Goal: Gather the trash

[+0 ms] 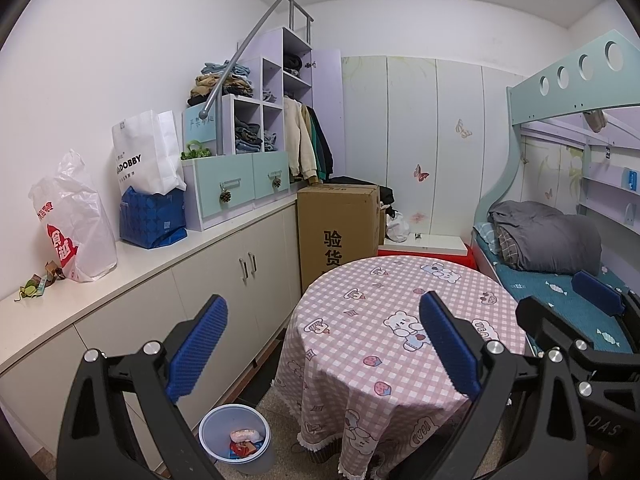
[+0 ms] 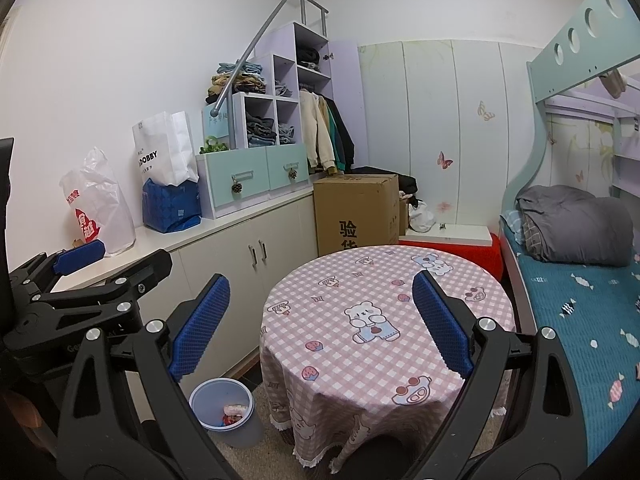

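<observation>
Wrappers [image 1: 38, 282] lie on the cabinet counter [image 1: 132, 264], just left of the white-and-red plastic bag [image 1: 76, 224]; the bin [image 1: 236, 444], on the floor below the counter, already holds scraps. Left gripper [image 1: 324, 346] and right gripper [image 2: 320, 324] gape wide, both empty. A reach for the wrappers could snag that bag and drag it.
</observation>
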Demonstrator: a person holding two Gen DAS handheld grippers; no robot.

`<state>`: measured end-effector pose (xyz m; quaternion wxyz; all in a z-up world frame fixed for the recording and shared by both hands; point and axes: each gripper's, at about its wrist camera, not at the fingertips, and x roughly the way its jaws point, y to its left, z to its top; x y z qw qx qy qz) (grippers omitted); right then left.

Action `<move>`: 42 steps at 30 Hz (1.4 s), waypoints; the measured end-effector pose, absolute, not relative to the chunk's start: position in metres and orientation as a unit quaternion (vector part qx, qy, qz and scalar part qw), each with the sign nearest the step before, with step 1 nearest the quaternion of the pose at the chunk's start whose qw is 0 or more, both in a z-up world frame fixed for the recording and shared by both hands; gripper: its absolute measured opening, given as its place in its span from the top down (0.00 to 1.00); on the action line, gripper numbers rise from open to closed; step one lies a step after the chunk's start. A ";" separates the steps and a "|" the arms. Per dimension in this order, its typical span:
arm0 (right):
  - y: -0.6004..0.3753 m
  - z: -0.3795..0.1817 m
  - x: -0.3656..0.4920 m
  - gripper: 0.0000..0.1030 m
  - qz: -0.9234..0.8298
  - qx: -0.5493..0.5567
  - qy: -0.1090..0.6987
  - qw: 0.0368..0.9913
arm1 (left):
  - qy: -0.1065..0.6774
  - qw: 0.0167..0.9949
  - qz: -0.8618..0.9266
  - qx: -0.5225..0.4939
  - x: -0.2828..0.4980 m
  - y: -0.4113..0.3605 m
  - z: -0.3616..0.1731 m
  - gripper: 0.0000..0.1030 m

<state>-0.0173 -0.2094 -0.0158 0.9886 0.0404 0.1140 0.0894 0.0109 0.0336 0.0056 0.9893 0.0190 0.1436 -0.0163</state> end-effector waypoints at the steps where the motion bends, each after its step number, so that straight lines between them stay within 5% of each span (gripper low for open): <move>1: -0.209 -0.015 -0.016 0.12 0.089 0.041 0.114 0.989 | 0.143 0.989 -0.017 0.019 0.011 0.034 0.006 0.08; 42: -0.210 -0.013 -0.015 0.12 0.089 0.040 0.117 0.988 | 0.147 0.989 -0.020 0.023 0.013 0.040 0.002 0.08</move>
